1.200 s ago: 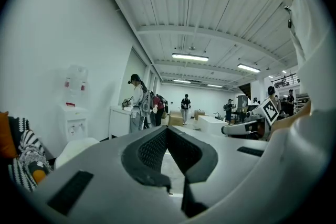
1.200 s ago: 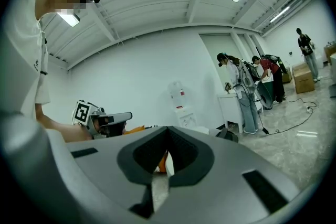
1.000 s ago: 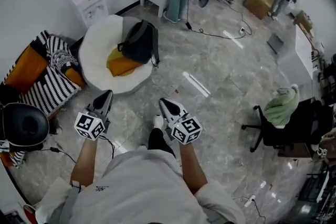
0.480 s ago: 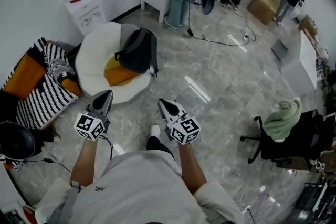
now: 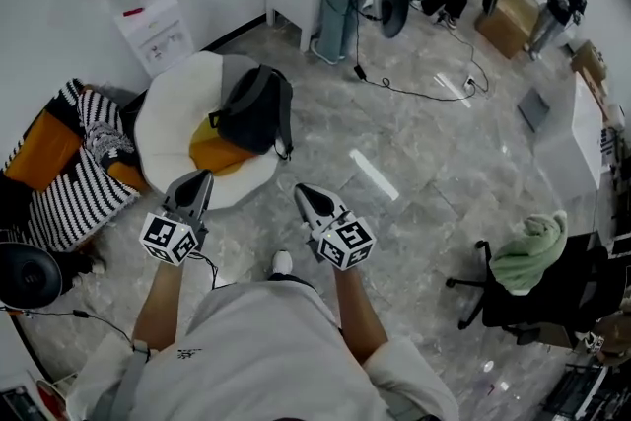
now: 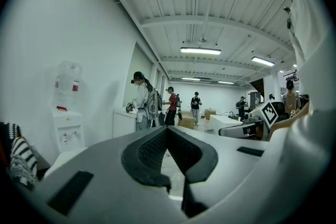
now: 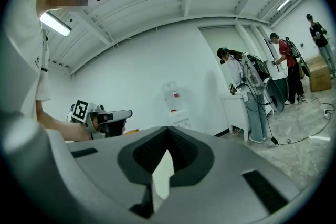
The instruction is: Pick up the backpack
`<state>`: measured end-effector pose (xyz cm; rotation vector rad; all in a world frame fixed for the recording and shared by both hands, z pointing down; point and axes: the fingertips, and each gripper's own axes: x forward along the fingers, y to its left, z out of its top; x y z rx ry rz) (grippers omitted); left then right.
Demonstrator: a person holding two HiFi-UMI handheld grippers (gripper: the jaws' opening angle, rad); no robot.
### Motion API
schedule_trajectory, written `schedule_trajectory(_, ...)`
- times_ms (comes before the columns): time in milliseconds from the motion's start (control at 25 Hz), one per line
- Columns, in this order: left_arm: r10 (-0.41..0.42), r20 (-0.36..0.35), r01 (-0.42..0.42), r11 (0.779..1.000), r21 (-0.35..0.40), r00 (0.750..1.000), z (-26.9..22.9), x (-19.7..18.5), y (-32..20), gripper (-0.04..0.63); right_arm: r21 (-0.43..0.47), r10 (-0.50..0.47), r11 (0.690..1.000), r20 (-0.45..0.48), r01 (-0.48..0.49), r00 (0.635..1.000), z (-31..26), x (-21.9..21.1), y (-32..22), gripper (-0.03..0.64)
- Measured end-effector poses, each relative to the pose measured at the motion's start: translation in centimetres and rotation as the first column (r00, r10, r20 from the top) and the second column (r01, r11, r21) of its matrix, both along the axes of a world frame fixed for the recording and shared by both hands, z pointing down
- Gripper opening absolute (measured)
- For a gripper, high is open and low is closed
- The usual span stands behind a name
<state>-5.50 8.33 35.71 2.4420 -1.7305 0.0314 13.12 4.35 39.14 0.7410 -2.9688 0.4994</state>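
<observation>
- Backpack (image 5: 254, 111) is lying on the white round chair (image 5: 166, 108), ahead of both tongs and well apart from them.
- Left tongs (image 5: 200, 178) and right tongs (image 5: 306, 194) are pointing forward, jaws pressed together, pinching nothing.

A grey marble floor (image 5: 424, 163) runs across the whole room. In the upper left of the frame a round white seat (image 5: 163, 108) sits on it, with a black backpack (image 5: 254, 113) and a yellow cushion (image 5: 212, 153) lying on top, touching each other. Just left of the seat lies a striped cushion (image 5: 69, 197). A black cable (image 5: 414, 92) trails over the tiles at upper centre, and an office chair (image 5: 513, 296) stands at lower right.
</observation>
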Motion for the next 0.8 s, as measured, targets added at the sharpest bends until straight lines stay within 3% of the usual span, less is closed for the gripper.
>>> schedule_trajectory(400, -0.079, 0.016, 0.079, 0.996, -0.032, 0.997, 1.0, -0.1, -3.4, 0.002, -0.024, -0.058, 0.998, 0.002, 0.059, 0.998, 1.7, 0.6, -4.3, 0.005)
schedule_trajectory(800, -0.075, 0.02, 0.076, 0.995, -0.071, 0.997, 2.0, -0.4, -4.6, 0.002, -0.033, -0.072, 0.997, 0.01, 0.073, 0.997, 1.8, -0.5, -6.2, 0.005)
